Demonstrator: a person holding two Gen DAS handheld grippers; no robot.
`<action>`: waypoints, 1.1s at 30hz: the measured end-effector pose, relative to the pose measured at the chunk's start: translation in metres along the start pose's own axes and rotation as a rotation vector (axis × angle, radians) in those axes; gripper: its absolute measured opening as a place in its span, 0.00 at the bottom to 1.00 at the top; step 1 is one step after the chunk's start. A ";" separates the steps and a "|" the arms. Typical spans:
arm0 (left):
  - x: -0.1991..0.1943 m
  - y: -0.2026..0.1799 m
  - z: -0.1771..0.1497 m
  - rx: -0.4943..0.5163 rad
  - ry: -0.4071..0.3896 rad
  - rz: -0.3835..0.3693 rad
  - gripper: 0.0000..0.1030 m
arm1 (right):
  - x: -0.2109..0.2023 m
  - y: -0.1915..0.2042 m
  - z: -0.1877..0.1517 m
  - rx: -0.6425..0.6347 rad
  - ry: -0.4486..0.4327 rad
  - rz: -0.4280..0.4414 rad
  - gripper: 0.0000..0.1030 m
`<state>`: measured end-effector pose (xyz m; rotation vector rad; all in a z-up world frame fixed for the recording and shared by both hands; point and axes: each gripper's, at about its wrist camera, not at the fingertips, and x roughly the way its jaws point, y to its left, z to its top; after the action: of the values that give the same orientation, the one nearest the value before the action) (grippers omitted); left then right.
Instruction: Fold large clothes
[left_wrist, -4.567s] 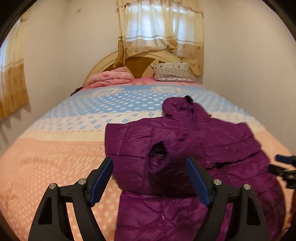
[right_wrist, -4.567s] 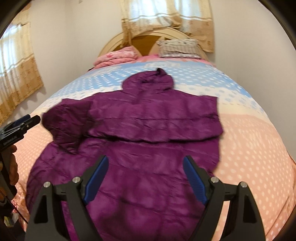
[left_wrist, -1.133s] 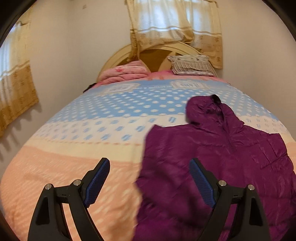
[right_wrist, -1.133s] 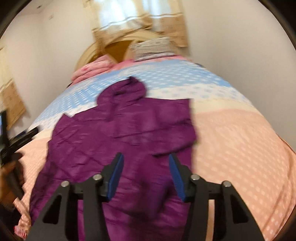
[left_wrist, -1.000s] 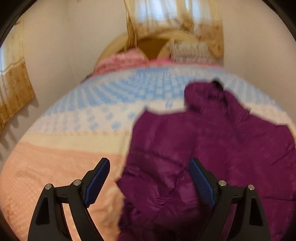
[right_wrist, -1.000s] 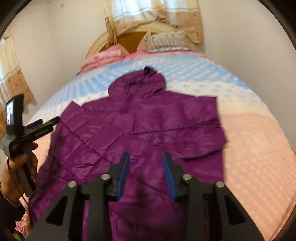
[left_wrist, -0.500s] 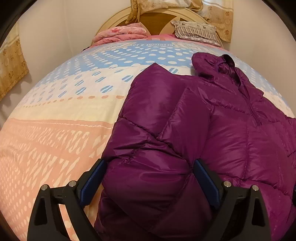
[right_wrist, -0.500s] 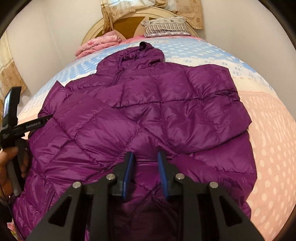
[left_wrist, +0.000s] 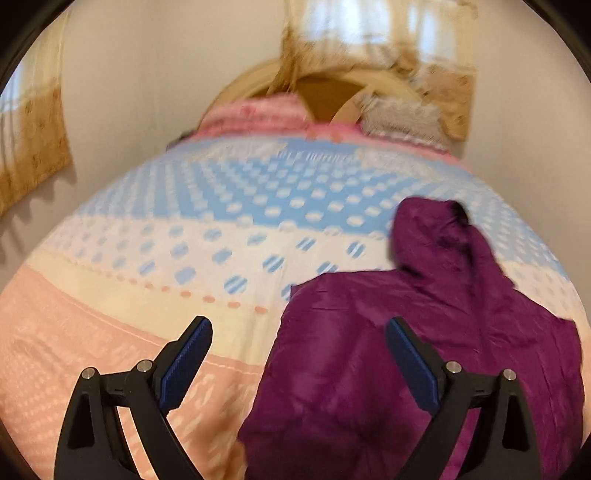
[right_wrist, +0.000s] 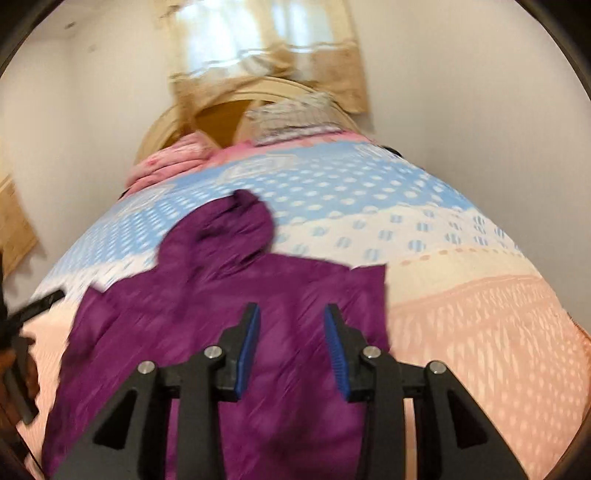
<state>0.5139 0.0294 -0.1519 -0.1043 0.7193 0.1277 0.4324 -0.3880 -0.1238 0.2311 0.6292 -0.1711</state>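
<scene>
Purple jacket flat on near half of bed, hood far — sleeves apparently tucked in, body folds left. Left gripper wide, empty; right gripper narrow, opening, gripping nothing.

Home bedroom: bed, pillows, curtains

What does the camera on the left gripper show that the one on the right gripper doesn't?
Only the left view shows the left gripper from behind, jaws wide with nothing between them, and a curtain on the left wall.

Only the right view shows the right gripper, its narrower jaws opening and empty, the jacket's right sleeve edge, and the other gripper's black tip at the left.

Both show the purple hooded jacket lying on the dotted bedspread, the pink folded quilt, the grey pillow and the headboard.
</scene>
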 end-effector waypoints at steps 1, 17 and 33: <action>0.010 -0.001 0.000 -0.004 0.015 0.008 0.92 | 0.012 -0.003 0.002 -0.011 0.017 -0.004 0.38; 0.077 -0.024 -0.033 0.038 0.148 0.047 0.92 | 0.084 -0.029 -0.031 -0.047 0.183 -0.019 0.38; 0.080 -0.036 -0.035 0.097 0.136 0.125 0.95 | 0.090 -0.013 -0.039 -0.148 0.185 -0.102 0.40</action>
<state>0.5563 -0.0049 -0.2294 0.0252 0.8670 0.2060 0.4790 -0.3983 -0.2103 0.0725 0.8346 -0.2016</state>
